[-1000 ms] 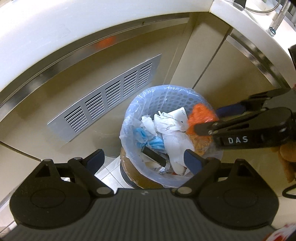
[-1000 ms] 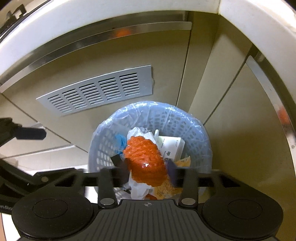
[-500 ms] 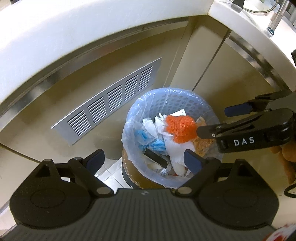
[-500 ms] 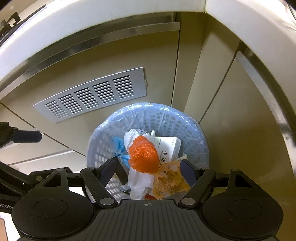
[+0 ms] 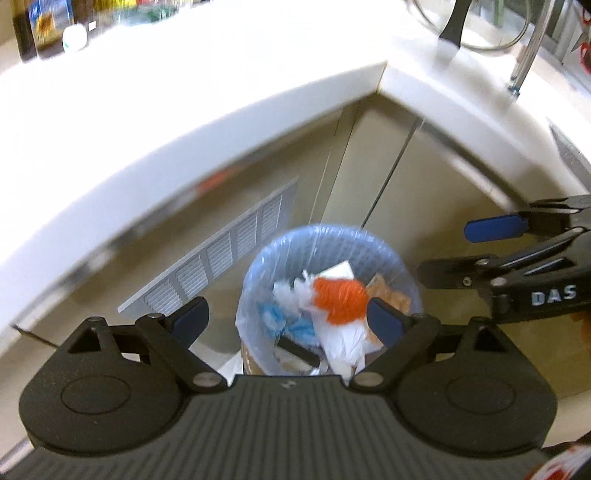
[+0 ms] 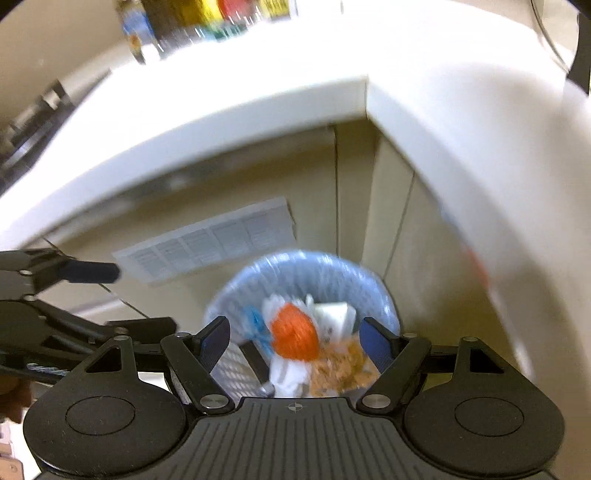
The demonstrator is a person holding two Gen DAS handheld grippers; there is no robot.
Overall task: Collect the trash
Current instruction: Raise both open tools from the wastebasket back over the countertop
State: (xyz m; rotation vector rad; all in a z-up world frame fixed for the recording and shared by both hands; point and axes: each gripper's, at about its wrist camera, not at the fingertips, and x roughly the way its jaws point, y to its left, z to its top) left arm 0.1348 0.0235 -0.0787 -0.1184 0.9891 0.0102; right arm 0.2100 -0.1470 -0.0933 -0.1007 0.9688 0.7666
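A round blue mesh trash bin (image 5: 325,240) with a clear liner stands on the floor in the counter corner; it also shows in the right wrist view (image 6: 306,273). An orange net ball (image 5: 340,299) lies on top of the white paper, blue and tan scraps inside; it shows in the right wrist view (image 6: 295,336) too. My left gripper (image 5: 288,319) is open and empty, well above the bin. My right gripper (image 6: 295,338) is open and empty above the bin, and shows from the side in the left wrist view (image 5: 461,251).
A white L-shaped countertop (image 5: 184,110) overhangs the beige cabinet fronts around the bin. A grey vent grille (image 5: 214,258) sits in the cabinet left of the bin. Bottles (image 5: 40,26) stand at the counter's back left. A metal rack (image 5: 517,48) stands on the right counter.
The orange net ball left my right gripper, which opened, and now lies in the bin. Both grippers have risen, so the countertop comes into view and the bin looks smaller.
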